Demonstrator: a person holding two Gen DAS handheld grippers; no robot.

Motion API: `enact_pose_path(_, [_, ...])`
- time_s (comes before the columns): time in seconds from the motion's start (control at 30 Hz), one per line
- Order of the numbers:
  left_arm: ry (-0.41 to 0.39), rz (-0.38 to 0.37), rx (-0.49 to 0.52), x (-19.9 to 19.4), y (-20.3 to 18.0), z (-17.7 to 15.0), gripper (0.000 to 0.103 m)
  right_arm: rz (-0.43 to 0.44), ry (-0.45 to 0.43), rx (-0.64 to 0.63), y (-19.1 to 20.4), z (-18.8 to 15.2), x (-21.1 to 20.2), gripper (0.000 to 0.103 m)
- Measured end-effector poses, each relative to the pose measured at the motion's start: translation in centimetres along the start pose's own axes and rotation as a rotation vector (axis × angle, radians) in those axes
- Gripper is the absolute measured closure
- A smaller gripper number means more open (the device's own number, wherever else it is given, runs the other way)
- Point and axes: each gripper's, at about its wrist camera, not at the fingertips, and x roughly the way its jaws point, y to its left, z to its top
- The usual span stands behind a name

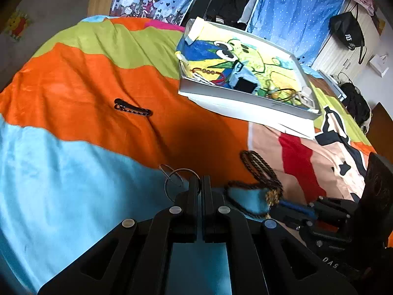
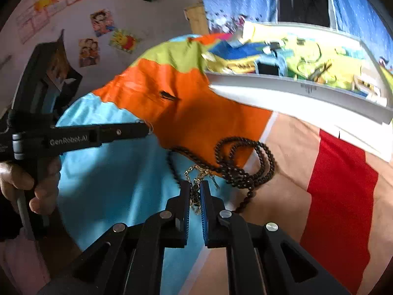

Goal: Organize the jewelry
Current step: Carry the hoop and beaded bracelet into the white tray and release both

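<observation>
Right gripper (image 2: 195,196) clamped on gold chain (image 2: 196,172) | left gripper (image 1: 199,184) pinched on wire ring (image 1: 175,184) | chain to be lifted slowly clear of bead necklace (image 2: 245,162), tray (image 2: 294,86) at 1 o'clock

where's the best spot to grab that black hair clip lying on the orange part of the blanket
Grip the black hair clip across its narrow width near the middle, coming from above with the fingers straddling the long axis. It lies flat and alone on the orange band of the blanket, long and thin, so a pinch along its length would likely slip or bunch the fabric.

White tray (image 1: 248,100) ahead, blanket (image 1: 73,172) left clear
</observation>
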Motion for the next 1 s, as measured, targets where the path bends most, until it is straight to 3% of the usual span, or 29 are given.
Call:
enact_pose_path(0.3, [-0.088,0.002,0.082,-2.8,-3.9,0.3,0.102,0.024,-0.187,-0.017,0.5,1.5,-5.2,0.095])
enact_pose_path(0.5, [-0.131,0.004,0.138,-1.6,-7.2,4.5,0.102,-0.049,-0.324,0.005,-3.0,4.6,-7.6,0.095])
enact_pose_path(0.73, [-0.182,-0.096,0.165,2.6,-11.1,12.2,0.102,-0.148,-0.484,0.122,-12.0,9.2,-9.5,0.095])
enact_pose_path(0.83, [-0.180,-0.160,0.159,5.3,-12.2,15.8,0.102,-0.174,-0.502,0.203,-16.8,10.3,-9.2,0.095])
enact_pose_path(1.0, [-0.116,-0.174,0.160,10.5,-13.5,19.4,0.102,-0.182,-0.491,0.316,-23.1,11.1,-7.7,0.095])
